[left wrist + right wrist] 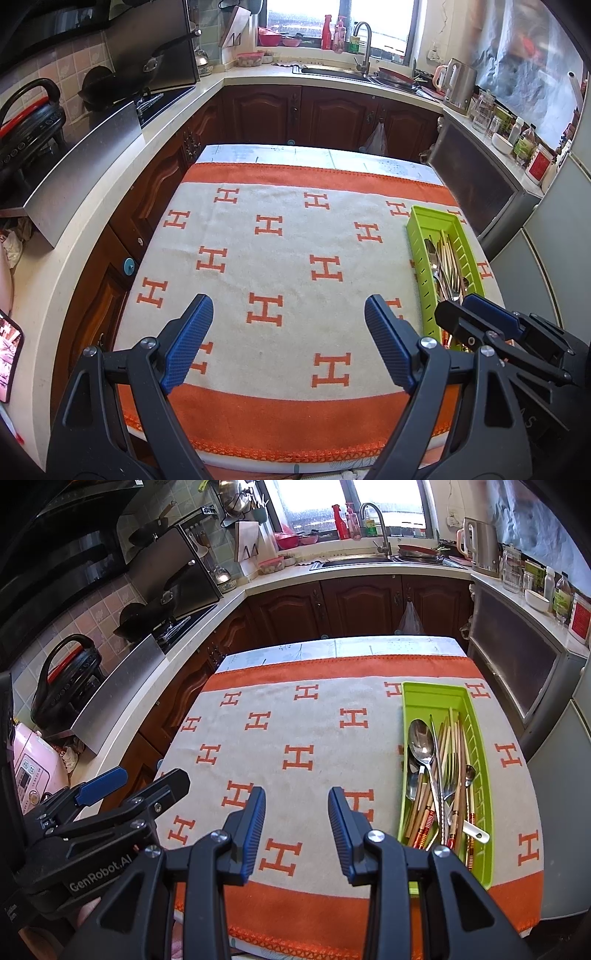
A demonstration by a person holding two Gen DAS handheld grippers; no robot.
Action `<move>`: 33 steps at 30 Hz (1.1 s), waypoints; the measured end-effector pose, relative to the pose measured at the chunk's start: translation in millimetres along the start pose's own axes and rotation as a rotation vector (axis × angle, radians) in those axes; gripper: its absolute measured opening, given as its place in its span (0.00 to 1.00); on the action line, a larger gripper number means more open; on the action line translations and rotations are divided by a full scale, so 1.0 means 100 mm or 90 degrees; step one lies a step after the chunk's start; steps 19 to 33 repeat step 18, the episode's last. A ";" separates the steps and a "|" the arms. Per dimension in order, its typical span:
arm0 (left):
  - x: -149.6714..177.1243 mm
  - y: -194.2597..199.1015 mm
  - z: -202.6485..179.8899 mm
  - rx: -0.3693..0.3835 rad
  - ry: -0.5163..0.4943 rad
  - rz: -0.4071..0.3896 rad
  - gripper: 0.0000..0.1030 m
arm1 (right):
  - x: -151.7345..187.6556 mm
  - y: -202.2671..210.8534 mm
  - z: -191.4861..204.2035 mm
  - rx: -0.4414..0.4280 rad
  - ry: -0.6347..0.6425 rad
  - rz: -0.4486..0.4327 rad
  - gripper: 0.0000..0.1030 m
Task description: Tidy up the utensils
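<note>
Lime-green plastic utensil tray [480, 760] lies on the right side of your table, its long axis running from the near edge toward the far edge, on the orange-and-cream blanket [295, 720]. The tray's near end reaches the blanket's near orange band; its right wall sits close to the table's right edge. Inside, a large spoon [423, 742], a fork [451, 775], chopsticks [447, 738] and what may be a small ladle lie lengthwise, spoon bowl pointing away from you, handles toward you.

Your left gripper [288, 332] hovers over the blanket's near-centre, fingers spread wide, nothing between them. Your right gripper [297, 823] hangs just left of the tray's near end, fingers apart and empty. The blanket left of the tray is bare right across to the table's left edge.
</note>
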State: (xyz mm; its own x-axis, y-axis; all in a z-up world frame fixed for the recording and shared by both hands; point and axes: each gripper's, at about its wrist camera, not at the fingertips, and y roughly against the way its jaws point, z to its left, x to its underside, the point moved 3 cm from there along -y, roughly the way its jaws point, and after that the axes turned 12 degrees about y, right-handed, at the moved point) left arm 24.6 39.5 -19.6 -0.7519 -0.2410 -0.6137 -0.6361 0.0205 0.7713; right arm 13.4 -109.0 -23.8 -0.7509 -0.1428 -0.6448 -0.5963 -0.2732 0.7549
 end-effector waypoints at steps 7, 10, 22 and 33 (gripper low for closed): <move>0.00 0.01 0.05 0.001 0.004 0.000 0.80 | 0.01 -0.01 0.02 0.002 0.003 0.003 0.34; 0.00 0.02 0.06 0.001 0.004 0.000 0.80 | 0.00 -0.01 0.03 0.002 0.003 0.005 0.34; 0.01 0.02 0.09 0.001 0.006 0.005 0.80 | 0.01 -0.01 0.04 0.002 0.003 0.006 0.34; 0.01 0.02 0.09 0.001 0.006 0.005 0.80 | 0.01 -0.01 0.04 0.002 0.003 0.006 0.34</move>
